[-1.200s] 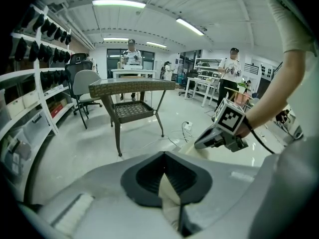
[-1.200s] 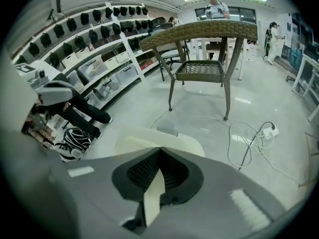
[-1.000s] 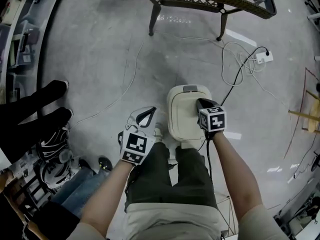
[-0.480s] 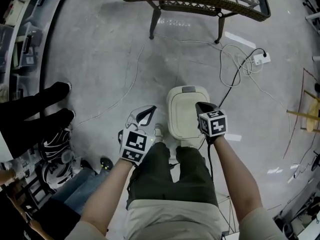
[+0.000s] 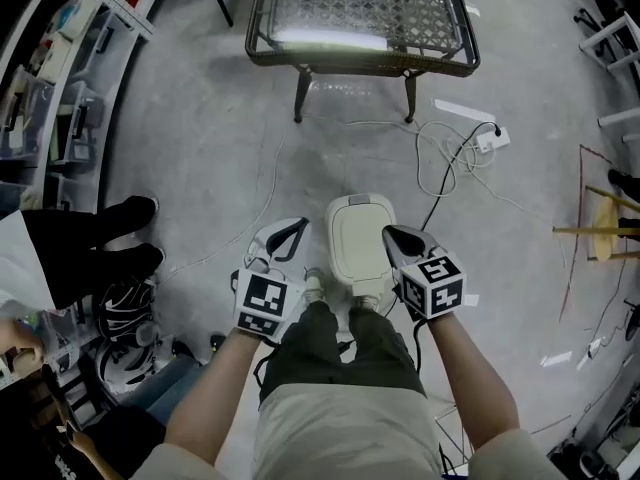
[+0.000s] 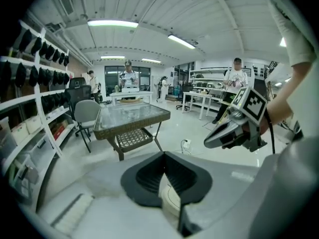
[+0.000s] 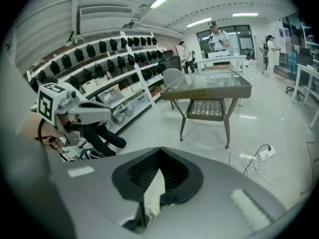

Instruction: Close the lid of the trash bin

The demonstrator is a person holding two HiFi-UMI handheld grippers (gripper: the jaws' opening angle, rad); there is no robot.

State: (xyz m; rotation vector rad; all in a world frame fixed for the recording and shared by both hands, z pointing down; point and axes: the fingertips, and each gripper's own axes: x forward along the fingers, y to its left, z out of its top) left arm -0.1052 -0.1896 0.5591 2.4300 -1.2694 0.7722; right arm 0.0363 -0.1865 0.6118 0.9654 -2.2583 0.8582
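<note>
The white trash bin [image 5: 357, 236] stands on the floor just ahead of my feet, with its lid down flat. My left gripper [image 5: 301, 221] hovers to the bin's left, jaws closed tip to tip with nothing between them. My right gripper [image 5: 388, 231] sits at the bin's right edge, raised off the lid, also shut and empty. In the left gripper view the left gripper [image 6: 164, 154] shows its jaws meeting, and the right gripper [image 6: 208, 142] floats at the right. In the right gripper view the right gripper [image 7: 160, 149] has its jaws together, and the left gripper [image 7: 105, 114] shows at the left.
A wicker table with a glass top [image 5: 360, 18] stands beyond the bin. Cables and a power strip [image 5: 487, 139] lie to the right of it. Someone's black shoes [image 5: 110, 218] and shelving [image 5: 50, 98] are on the left. A wooden stick [image 5: 600, 230] lies at far right.
The right gripper has come up off the bin lid and drawn back to its right side. The head view has risen, so more of the table shows.
</note>
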